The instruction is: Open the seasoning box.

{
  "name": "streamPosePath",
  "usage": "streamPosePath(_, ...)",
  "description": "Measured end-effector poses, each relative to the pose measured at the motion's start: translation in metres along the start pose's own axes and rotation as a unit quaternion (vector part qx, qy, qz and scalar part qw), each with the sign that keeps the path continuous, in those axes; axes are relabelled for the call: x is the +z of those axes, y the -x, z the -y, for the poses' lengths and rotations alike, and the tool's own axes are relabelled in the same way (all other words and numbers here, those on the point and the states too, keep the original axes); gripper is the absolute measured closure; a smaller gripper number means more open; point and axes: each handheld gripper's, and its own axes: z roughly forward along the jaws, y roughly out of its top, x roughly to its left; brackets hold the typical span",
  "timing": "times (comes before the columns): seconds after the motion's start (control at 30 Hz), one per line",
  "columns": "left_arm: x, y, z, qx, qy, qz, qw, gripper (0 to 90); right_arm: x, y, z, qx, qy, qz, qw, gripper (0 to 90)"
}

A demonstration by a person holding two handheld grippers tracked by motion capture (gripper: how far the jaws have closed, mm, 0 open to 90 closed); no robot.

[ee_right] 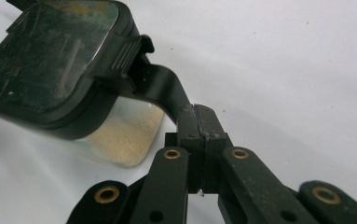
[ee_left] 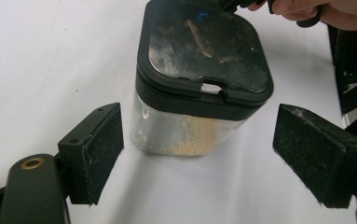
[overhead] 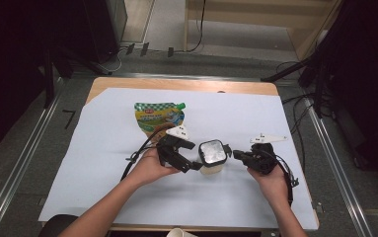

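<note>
A clear square container (overhead: 212, 157) with a black lid stands on the white sheet, with pale grains in its bottom (ee_left: 190, 140). My left gripper (overhead: 192, 156) is at its left side, and its jaws stand wide open on either side of the container (ee_left: 199, 84) without touching it. My right gripper (overhead: 236, 154) comes in from the right. It (ee_right: 195, 112) is shut on the black latch tab (ee_right: 160, 86) that sticks out from the lid's edge (ee_right: 50, 70).
A green and yellow spouted pouch (overhead: 159, 118) lies flat behind the left hand. The white sheet (overhead: 102, 187) covers most of the wooden table (overhead: 176, 84). A paper cup rim (overhead: 179, 233) shows at the near edge.
</note>
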Motion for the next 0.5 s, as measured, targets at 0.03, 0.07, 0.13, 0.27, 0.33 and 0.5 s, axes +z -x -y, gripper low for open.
streamPosePath(0.03, 0.002, 0.000, 0.000, -0.001, -0.001, 0.000, 1.0000, 16.8, 0.000, 0.000, 0.000, 0.000, 0.000, 0.000, 1.0000, 90.0)
streamPosePath(0.07, 0.004, -0.001, 0.000, -0.001, -0.004, 0.003, 1.0000, 16.8, 0.002, 0.001, -0.002, -0.003, -0.002, 0.000, 1.0000, 90.0)
streamPosePath(0.13, 0.008, 0.000, -0.001, 0.005, -0.008, 0.003, 1.0000, 16.8, 0.009, 0.004, -0.007, -0.008, -0.007, 0.002, 0.9999, 90.0)
streamPosePath(0.27, 0.014, 0.000, -0.003, 0.007, -0.001, 0.009, 0.9999, 16.8, 0.014, 0.004, -0.013, -0.014, -0.010, 0.004, 0.9998, 90.0)
streamPosePath(0.33, 0.018, 0.001, -0.005, 0.010, -0.001, 0.009, 0.9999, 16.8, 0.016, 0.004, -0.014, -0.011, -0.010, 0.004, 0.9999, 90.0)
streamPosePath(0.5, 0.025, 0.004, -0.006, 0.020, 0.006, -0.003, 0.9998, 14.6, 0.017, 0.002, -0.013, -0.013, -0.012, 0.015, 0.9997, 90.0)
